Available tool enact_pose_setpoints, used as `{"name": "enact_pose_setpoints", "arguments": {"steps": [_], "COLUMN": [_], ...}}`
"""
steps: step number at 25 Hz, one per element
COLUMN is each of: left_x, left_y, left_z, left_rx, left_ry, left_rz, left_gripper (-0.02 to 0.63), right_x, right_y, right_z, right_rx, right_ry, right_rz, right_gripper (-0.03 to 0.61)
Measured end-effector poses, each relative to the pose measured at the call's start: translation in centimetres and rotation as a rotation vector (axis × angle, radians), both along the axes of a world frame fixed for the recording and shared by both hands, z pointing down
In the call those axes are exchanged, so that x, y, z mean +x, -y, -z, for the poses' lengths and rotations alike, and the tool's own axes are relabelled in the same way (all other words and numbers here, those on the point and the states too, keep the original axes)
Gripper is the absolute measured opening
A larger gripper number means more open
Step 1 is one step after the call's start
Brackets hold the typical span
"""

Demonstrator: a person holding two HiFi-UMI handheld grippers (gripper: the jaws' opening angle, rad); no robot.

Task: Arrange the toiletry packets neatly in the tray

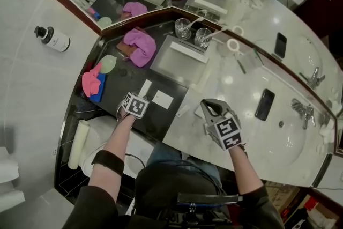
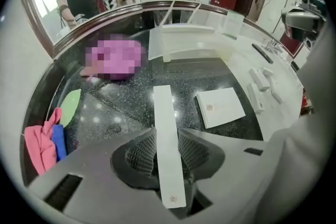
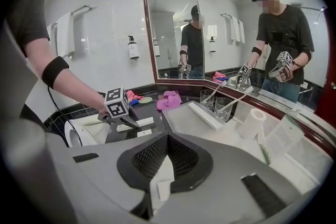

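A long white packet (image 2: 165, 113) lies on the black counter (image 1: 161, 120), and my left gripper (image 2: 167, 144) is shut on its near end, pads against both edges. From the head view that left gripper (image 1: 140, 96) points steeply down at the long packet (image 1: 146, 86). A square white packet (image 1: 163, 99) lies just to its right. The translucent tray (image 1: 171, 67) stands further back with one long white box (image 1: 187, 52) in it. My right gripper (image 1: 210, 108) hovers over the marble edge. In the right gripper view it (image 3: 165, 160) is shut on a small white packet (image 3: 160, 183).
Two glasses (image 1: 192, 33) stand behind the tray, a purple cloth (image 1: 140, 45) to its left, and a pink cloth (image 1: 92, 82) at the counter's left end. Several small packets (image 2: 262, 84) lie on the marble. A phone (image 1: 265, 104) and a sink (image 1: 289, 142) are to the right.
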State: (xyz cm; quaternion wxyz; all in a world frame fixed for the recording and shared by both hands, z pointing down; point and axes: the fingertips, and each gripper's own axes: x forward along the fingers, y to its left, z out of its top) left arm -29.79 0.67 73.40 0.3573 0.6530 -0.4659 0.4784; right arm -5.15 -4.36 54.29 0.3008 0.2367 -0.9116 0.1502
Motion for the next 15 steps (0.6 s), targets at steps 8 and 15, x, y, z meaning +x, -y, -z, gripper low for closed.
{"name": "enact_pose_setpoints", "arguments": {"steps": [8, 15], "left_x": [-1.3, 1.5], "left_y": [2.1, 7.6], "left_z": [2.8, 8.8], "left_rx": [0.132, 0.365], "left_ry": [0.155, 0.349], "left_rz": [-0.129, -0.472], "left_gripper": [0.124, 0.124], "right_x": [0.0, -0.3], "right_y": [-0.5, -0.8], "right_z": [-0.8, -1.4], "right_rx": [-0.016, -0.031], "right_ry": [0.002, 0.015], "right_rz": [-0.003, -0.017], "right_gripper": [0.017, 0.017]}}
